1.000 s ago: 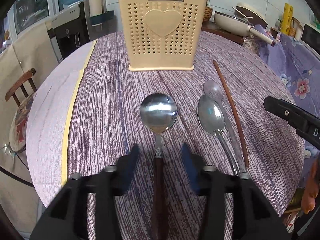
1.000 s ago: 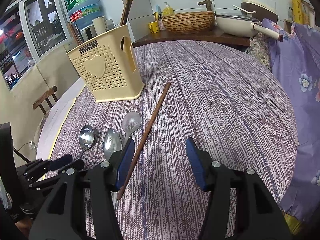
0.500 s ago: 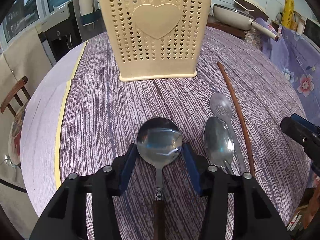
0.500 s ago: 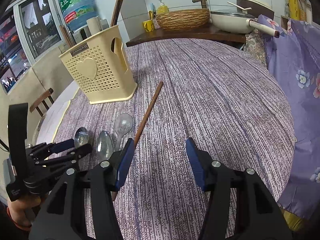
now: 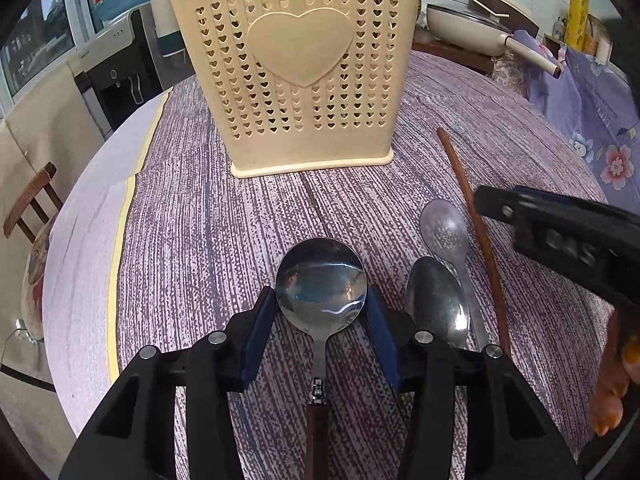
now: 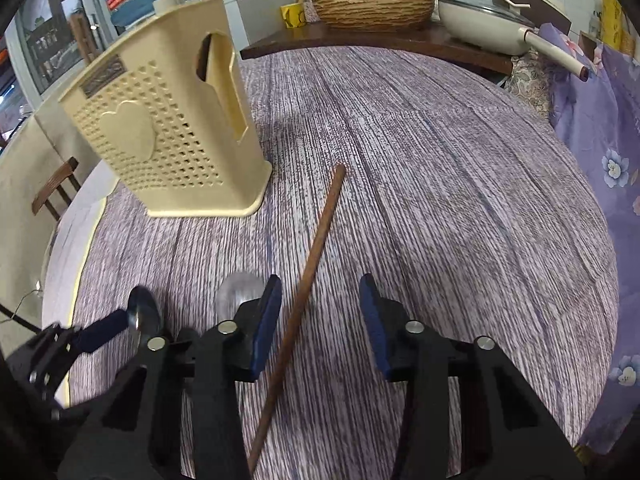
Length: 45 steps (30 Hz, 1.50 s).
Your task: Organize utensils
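A cream plastic utensil holder (image 5: 300,80) with heart holes stands upright on the purple striped table (image 5: 200,240). My left gripper (image 5: 320,300) is shut on the bowl of a round steel spoon (image 5: 320,280) with a dark handle, one blue pad against each side of it. Right of that spoon lie an oval spoon (image 5: 436,300), a small matte spoon (image 5: 444,232) and a brown chopstick (image 5: 480,236). My right gripper (image 6: 320,284) straddles the chopstick (image 6: 324,216). Its jaws are closing, the stick sits nearer the left pad, and neither pad touches it.
A dark utensil handle sticks up from the holder (image 6: 168,140). Behind the table, a side shelf carries a woven basket (image 6: 372,4) and a white pan (image 6: 488,20). Purple floral cloth (image 6: 600,140) hangs on the right. A wooden chair (image 5: 32,200) stands left.
My left gripper slid forward from the spoon's handle to its bowl and closed against it. My right gripper moved left until the chopstick lay between its jaws, which have narrowed.
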{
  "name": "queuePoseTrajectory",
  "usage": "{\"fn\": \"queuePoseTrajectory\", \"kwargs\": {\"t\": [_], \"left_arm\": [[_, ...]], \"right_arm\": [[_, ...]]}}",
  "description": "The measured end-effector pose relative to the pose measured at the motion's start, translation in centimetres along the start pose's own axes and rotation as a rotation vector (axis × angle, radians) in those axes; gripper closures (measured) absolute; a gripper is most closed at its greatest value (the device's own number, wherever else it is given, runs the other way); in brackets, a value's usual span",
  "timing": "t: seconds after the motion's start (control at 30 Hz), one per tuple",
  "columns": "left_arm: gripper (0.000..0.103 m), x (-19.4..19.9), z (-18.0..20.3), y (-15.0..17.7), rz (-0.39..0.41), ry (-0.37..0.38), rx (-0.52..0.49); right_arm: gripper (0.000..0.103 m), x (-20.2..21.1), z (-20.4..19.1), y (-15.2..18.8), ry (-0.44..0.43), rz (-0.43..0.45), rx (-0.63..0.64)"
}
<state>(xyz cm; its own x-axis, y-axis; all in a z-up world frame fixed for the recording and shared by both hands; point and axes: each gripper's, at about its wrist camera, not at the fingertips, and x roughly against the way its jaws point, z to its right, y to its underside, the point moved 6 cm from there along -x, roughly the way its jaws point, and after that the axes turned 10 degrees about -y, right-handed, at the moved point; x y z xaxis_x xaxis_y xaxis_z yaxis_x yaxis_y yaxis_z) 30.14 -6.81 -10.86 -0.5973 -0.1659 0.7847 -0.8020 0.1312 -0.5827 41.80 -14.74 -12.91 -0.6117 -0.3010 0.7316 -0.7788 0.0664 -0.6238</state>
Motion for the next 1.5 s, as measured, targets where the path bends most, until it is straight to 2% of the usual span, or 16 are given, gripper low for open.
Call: {"fn": "queuePoseTrajectory", "kwargs": {"t": [0.07, 0.27, 0.43, 0.5, 0.77, 1.03, 1.23, 1.5], "left_arm": [[0.054, 0.0, 0.0, 0.0, 0.004, -0.007, -0.003], [0.055, -0.2, -0.4, -0.2, 0.020, -0.031, 0.006], [0.056, -0.3, -0.4, -0.4, 0.028, -0.036, 0.004], [0.056, -0.2, -0.2, -0.4, 0.033, -0.037, -0.004], [0.056, 0.8, -0.3, -1.0, 0.071, -0.023, 0.007], [0.057, 3.7, -1.7, -2.4, 0.141, 0.073, 0.077], [0.057, 6.1, -2.9, -3.7, 0.209, 0.094, 0.106], [0.057, 8.0, -4.2, -4.8, 0.258, 0.107, 0.136]], "right_arm": [[0.067, -1.2, 0.0, -0.4, 0.007, -0.023, -0.019], [0.074, -2.6, 0.3, -1.7, 0.063, 0.001, -0.025], [0.088, -3.2, 0.9, -2.7, 0.099, 0.000, -0.036], [0.093, -3.3, 1.1, -3.0, 0.100, -0.002, -0.040], [0.095, -3.0, 2.0, -3.3, 0.041, 0.005, -0.094], [0.095, 1.0, 1.7, -4.1, -0.063, 0.097, -0.097], [0.095, 5.5, 0.0, -5.1, -0.131, 0.197, -0.049], [0.095, 11.6, -1.8, -5.8, -0.196, 0.304, 0.037]]}}
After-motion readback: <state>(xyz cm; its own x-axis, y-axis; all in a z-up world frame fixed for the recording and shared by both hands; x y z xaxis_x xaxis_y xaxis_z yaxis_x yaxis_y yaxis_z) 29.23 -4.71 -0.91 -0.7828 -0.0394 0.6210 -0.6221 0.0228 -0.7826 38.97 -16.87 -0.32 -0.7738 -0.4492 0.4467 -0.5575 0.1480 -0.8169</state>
